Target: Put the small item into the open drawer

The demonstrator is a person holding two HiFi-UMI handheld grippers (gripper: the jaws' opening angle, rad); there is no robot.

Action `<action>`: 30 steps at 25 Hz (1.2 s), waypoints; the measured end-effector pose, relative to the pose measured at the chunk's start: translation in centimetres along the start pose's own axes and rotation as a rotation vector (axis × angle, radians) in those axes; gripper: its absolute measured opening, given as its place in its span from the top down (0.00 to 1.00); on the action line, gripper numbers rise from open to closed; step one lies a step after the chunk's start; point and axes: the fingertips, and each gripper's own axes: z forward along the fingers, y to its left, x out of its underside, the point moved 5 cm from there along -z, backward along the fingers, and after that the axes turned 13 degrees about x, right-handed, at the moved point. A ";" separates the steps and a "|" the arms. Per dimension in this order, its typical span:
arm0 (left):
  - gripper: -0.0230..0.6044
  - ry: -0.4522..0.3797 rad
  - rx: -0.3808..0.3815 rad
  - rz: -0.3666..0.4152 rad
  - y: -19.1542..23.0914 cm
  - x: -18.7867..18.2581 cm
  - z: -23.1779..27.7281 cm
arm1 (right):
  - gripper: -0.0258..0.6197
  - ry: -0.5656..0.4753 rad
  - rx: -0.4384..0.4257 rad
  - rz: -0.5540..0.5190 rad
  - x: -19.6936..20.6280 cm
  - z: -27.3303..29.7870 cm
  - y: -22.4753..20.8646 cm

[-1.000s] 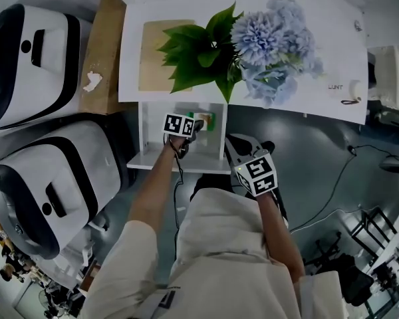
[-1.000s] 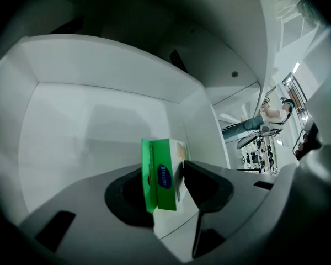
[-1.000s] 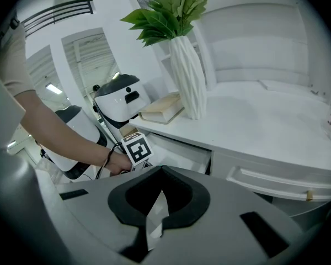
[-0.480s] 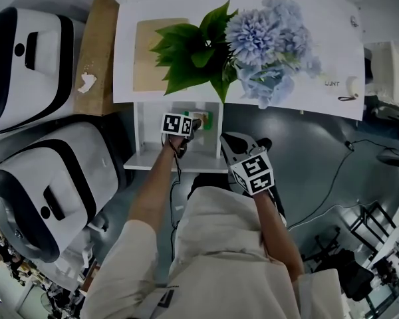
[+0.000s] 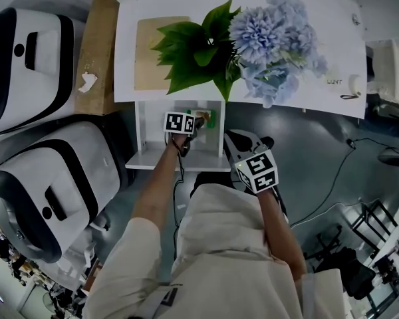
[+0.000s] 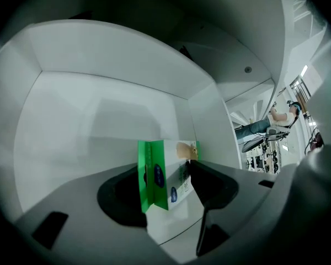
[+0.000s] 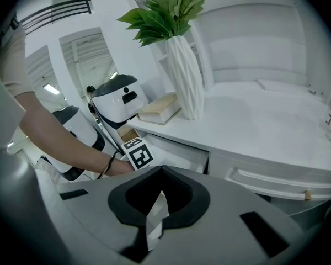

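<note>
A small green and white box (image 6: pixel 161 182) stands upright on the floor of the open white drawer (image 6: pixel 99 115). My left gripper (image 6: pixel 165 168) reaches into the drawer with the box between its jaws. The jaws have just been opening and the pads stand off the box. From the head view the box (image 5: pixel 207 118) shows at the drawer's back right, just past the left gripper (image 5: pixel 197 120). My right gripper (image 5: pixel 235 143) hangs shut and empty right of the drawer (image 5: pixel 149 155), its tips meeting (image 7: pixel 160 171).
Above the drawer, the white table (image 5: pixel 306 92) carries a white vase (image 7: pixel 185 76) of blue flowers (image 5: pixel 272 38) and green leaves, and a tan book (image 5: pixel 148 52). Two large white and black machines (image 5: pixel 46 178) stand at the left. Cables (image 5: pixel 346 171) lie on the grey floor at the right.
The left gripper stays in the drawer beside the box. The right gripper keeps its place. Only the head view has shifted slightly.
</note>
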 end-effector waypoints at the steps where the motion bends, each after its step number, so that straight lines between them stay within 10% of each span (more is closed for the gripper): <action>1: 0.55 0.001 -0.003 0.002 0.0 0.0 0.0 | 0.92 -0.001 0.001 -0.001 -0.1 0.0 0.0; 30: 0.49 -0.021 -0.080 0.048 -1.6 0.0 -2.8 | 0.92 -0.024 0.022 -0.047 -0.3 -1.4 0.2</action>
